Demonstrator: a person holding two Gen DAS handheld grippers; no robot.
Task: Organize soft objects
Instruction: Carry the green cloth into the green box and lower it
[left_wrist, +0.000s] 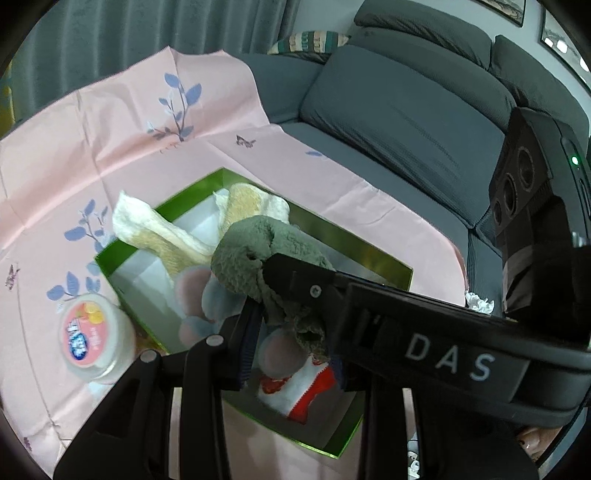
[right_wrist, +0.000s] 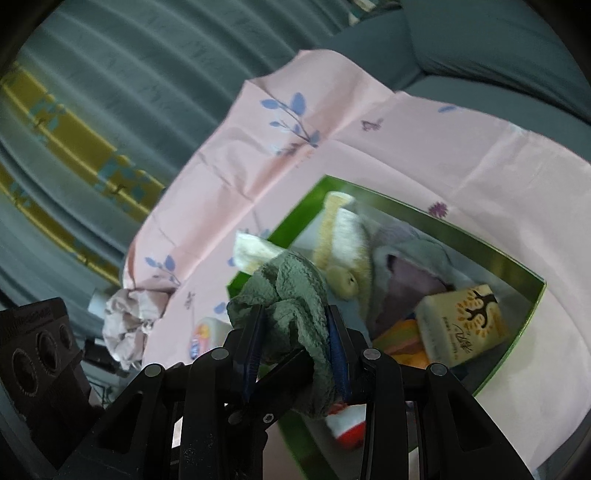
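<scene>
A green terry cloth (left_wrist: 255, 243) hangs bunched over an open green box (left_wrist: 369, 245) and both grippers hold it. My left gripper (left_wrist: 291, 332) is shut on the cloth's lower folds. The right gripper, a black body marked DAS (left_wrist: 447, 354), reaches in from the right and pinches the cloth higher up. In the right wrist view the green cloth (right_wrist: 291, 291) sits clamped between the right gripper (right_wrist: 295, 332)'s blue pads (right_wrist: 338, 343). Inside the green box (right_wrist: 480, 240) lie a cream towel (left_wrist: 159, 236), a pink and blue plush (left_wrist: 195, 291) and a red and white sock (left_wrist: 306, 391).
The box rests on a pink floral sheet (left_wrist: 110, 155) spread over a grey sofa (left_wrist: 406, 129). A round tub with a printed lid (left_wrist: 92, 339) stands left of the box. A tissue pack (right_wrist: 461, 321) sits in the box. Crumpled pink fabric (right_wrist: 125, 325) lies at the sheet's left edge.
</scene>
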